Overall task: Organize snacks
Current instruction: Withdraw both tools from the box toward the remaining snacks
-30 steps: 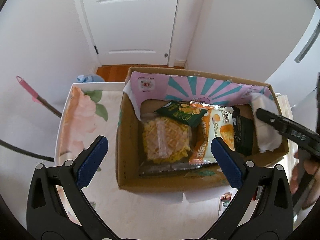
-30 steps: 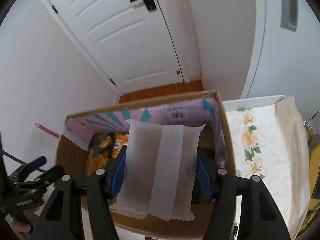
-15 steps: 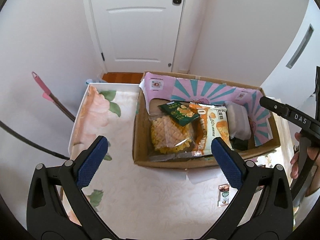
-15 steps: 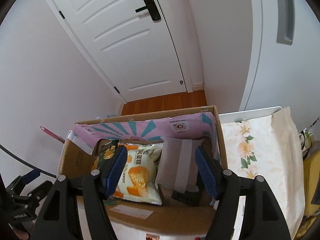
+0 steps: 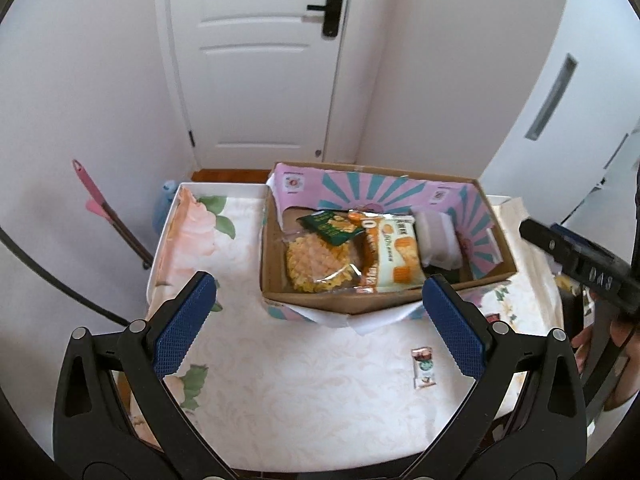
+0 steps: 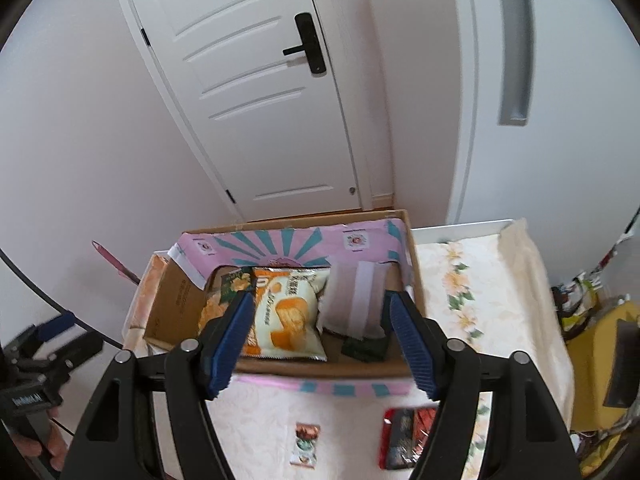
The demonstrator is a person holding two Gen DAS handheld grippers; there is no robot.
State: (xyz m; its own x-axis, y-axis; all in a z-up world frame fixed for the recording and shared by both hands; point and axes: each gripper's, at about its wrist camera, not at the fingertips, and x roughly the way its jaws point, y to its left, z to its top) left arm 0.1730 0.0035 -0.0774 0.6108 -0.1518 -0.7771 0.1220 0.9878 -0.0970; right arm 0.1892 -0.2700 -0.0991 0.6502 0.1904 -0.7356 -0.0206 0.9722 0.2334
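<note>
A cardboard box (image 5: 340,300) with a pink and teal lining stands on the table and also shows in the right wrist view (image 6: 320,370). Inside lie a clear bag of yellow waffle snacks (image 5: 316,264), a green packet (image 5: 328,226), an orange and white packet (image 6: 286,316) and a white packet (image 6: 354,300). A small snack packet (image 5: 423,366) lies on the cloth in front of the box. A red and black packet (image 6: 404,442) lies near it. My left gripper (image 5: 320,328) is open and empty, held above the cloth. My right gripper (image 6: 320,344) is open and empty, above the box's front edge.
The table has a white floral cloth (image 5: 288,392). A pink-handled tool (image 5: 104,212) leans by the left wall. A white door (image 5: 260,60) is behind the table. A yellow object (image 6: 600,352) sits right of the table.
My right gripper has let go of the white packet into the box and drawn back. Both grippers have pulled back and up from the box, so more of the table shows.
</note>
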